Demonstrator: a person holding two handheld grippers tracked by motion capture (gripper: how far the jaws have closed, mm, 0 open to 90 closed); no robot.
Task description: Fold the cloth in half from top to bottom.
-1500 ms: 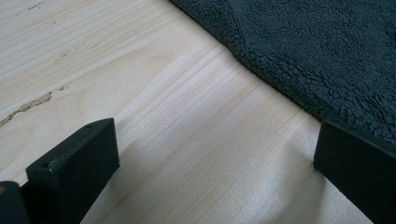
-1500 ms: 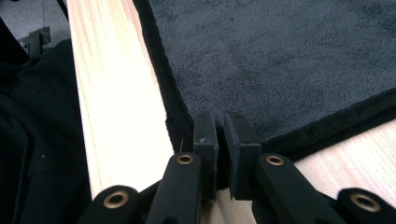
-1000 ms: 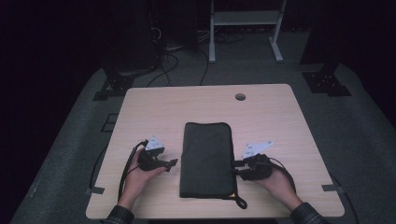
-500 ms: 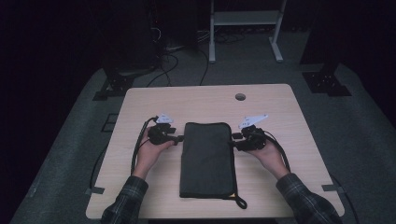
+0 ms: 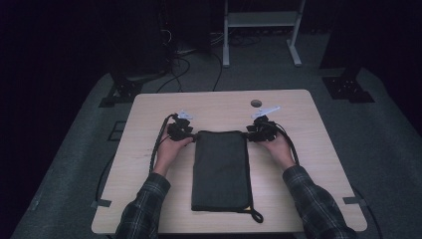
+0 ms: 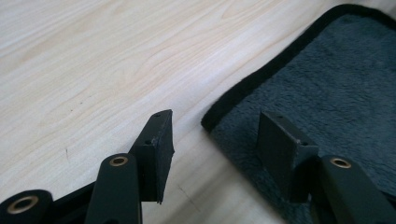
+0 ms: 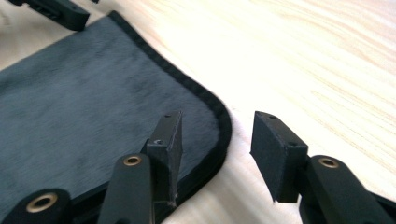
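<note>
Straddling the unlabelled dark folded cloth's (image 5: 220, 169) far corners, each hand-held gripper (left (image 5: 188, 135), right (image 5: 252, 132)) gapes unclamped.

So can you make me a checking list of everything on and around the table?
Surface: pale wooden table with a small round hole near its far edge.
Job's things: folded dark grey fleece cloth with black edging, lying flat mid-table; a cord loop at its near right corner.
Clutter: nothing seen.
Grippers: left gripper and right gripper are open, each straddling a far corner of the cloth without pinching it. The left jaws have just been closing, the right opening.
Cables: a black cable trails from the left gripper; more cables on the floor behind.
Surroundings: dark room, grey carpet, a white stand.
</note>
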